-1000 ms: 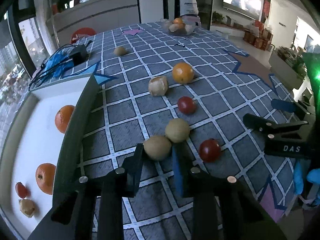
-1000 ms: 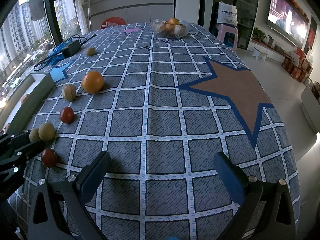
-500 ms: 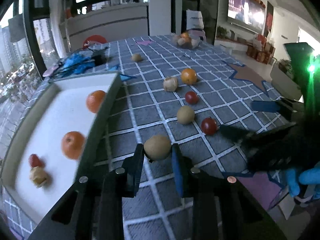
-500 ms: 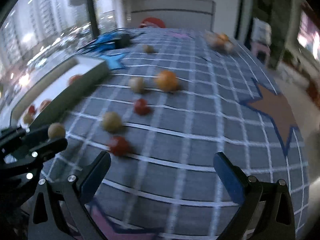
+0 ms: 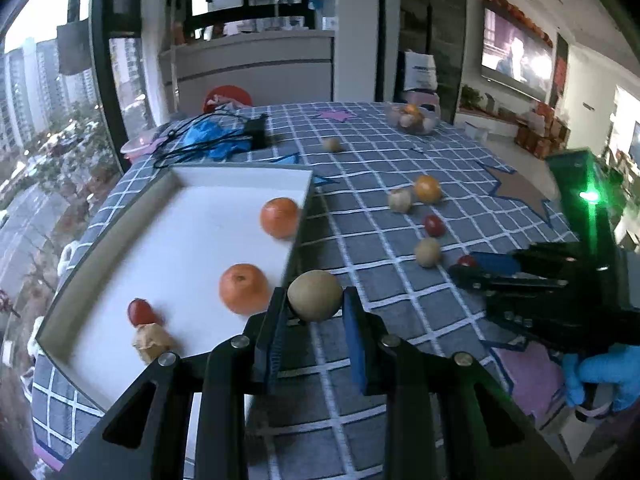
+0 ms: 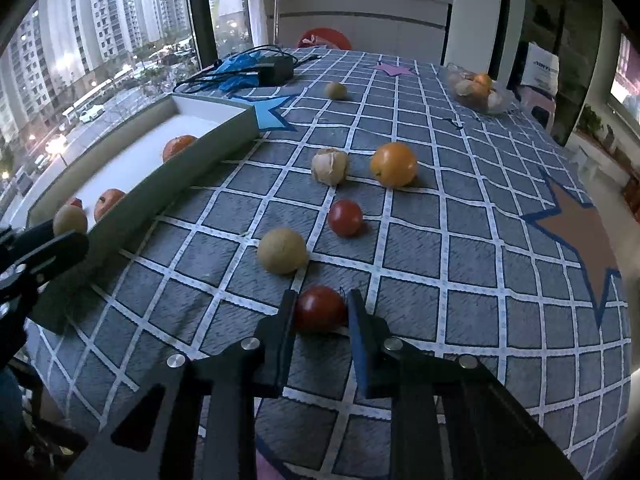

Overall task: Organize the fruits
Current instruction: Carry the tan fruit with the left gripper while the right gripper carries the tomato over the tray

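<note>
My left gripper (image 5: 314, 307) is shut on a brown kiwi-like fruit (image 5: 315, 295) and holds it in the air by the right wall of the white tray (image 5: 168, 216). The tray holds two oranges (image 5: 243, 288), a small red fruit (image 5: 140, 312) and a papery husked fruit (image 5: 152, 342). My right gripper (image 6: 321, 307) has closed around a red tomato (image 6: 320, 307) that rests on the checked cloth. Near it lie a tan round fruit (image 6: 282, 250), another red tomato (image 6: 345, 218), a husked fruit (image 6: 330, 166) and an orange (image 6: 393, 164).
A glass bowl of fruit (image 6: 478, 88) stands at the table's far right. A lone small fruit (image 6: 335, 90) lies far back. Black cables, an adapter and blue gloves (image 6: 248, 70) lie at the back left. The tray's grey wall (image 6: 180, 184) runs along the left.
My left gripper lifted the brown fruit off the cloth and carried it left to the tray's edge. My right gripper swung left and closed from wide open around the red tomato.
</note>
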{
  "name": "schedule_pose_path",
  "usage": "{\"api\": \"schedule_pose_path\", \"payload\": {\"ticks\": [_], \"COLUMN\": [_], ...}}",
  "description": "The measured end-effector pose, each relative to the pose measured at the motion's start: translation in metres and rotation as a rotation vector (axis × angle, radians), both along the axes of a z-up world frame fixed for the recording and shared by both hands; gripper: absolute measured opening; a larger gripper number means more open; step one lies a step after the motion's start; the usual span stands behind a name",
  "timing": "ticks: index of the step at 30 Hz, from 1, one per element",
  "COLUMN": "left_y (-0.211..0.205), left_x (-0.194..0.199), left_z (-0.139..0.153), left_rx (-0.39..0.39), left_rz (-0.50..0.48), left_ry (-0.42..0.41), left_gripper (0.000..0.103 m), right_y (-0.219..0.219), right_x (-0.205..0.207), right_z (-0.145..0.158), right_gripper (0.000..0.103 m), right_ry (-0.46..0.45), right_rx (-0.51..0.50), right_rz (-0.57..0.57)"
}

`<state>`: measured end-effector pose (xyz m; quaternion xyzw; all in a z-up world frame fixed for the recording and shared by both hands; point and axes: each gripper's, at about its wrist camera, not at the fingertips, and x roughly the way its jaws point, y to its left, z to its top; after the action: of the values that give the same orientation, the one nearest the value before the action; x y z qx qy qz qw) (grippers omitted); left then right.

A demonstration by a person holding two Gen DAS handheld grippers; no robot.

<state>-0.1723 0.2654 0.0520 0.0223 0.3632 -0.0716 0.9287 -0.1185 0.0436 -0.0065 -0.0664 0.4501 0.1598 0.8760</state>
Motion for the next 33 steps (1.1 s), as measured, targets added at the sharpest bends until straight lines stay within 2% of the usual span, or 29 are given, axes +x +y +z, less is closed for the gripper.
{"api": "schedule_pose_path", "payload": {"ticks": [7, 15, 24, 33], "left_y": [0.026, 0.072, 0.101, 0.103], "left_x": [0.009, 0.026, 0.043, 0.051], "left_z": [-0.004, -0.007, -0.025, -0.029], "left_rx": [-0.015, -0.059, -0.108, -0.135], "left_rz": [0.053, 0.150, 0.237, 0.248], "left_ry": [-0.004, 0.003, 0.042, 0.049], "left_gripper": [0.030, 0.030, 0.030, 0.031], "right_y": [0.010, 0.077, 0.149, 0.168], "right_x": [0.011, 0.031, 0.057, 0.067], "right_z": [0.029, 0.049, 0.036, 0.024], "right_gripper": [0.026, 0.026, 0.026, 0.026], "right_ry": [0.001, -0.005, 0.076, 0.105], "right_rx": [0.064, 0.077, 0.146, 0.118], "right_rz": [0.010, 0.134, 0.231, 0.249]}}
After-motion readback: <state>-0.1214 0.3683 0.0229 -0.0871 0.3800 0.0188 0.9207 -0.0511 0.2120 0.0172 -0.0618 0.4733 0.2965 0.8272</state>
